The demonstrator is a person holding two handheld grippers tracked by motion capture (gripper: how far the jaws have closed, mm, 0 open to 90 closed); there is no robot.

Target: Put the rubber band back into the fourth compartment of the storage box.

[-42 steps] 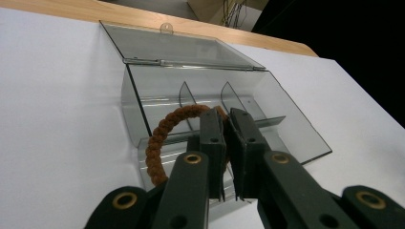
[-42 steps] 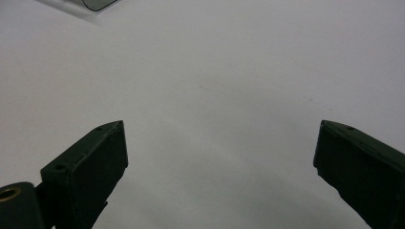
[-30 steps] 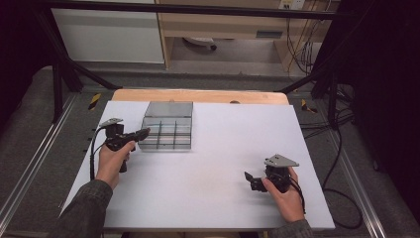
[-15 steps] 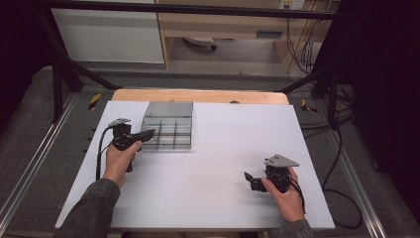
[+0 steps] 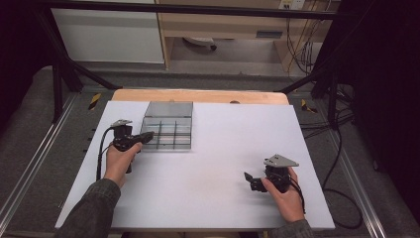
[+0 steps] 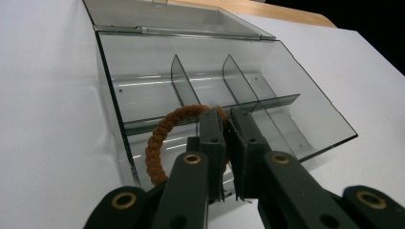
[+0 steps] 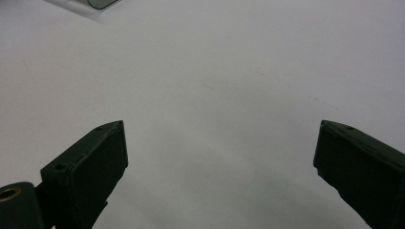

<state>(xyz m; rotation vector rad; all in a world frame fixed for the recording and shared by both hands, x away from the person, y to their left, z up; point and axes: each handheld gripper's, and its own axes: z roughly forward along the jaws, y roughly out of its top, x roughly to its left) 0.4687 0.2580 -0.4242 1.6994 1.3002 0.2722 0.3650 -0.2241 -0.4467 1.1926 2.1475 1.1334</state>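
Brown braided ring (image 6: 160,138) pinched in left claw (image 6: 228,125), hanging over organizer box (image 5: 167,130) near-left compartment, just past its front wall. Right claw (image 7: 219,157) wide, empty, well apart on surface (image 5: 213,168).

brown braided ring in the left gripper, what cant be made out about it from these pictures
- Brown braided ring, left gripper view: its right side is hidden behind the shut jaws of the left gripper, so the full loop is not visible.
- Its lowest part: covered by the gripper's body, so whether it touches the clear compartment box cannot be told.
- High view: the ring is too small to see at the left gripper.
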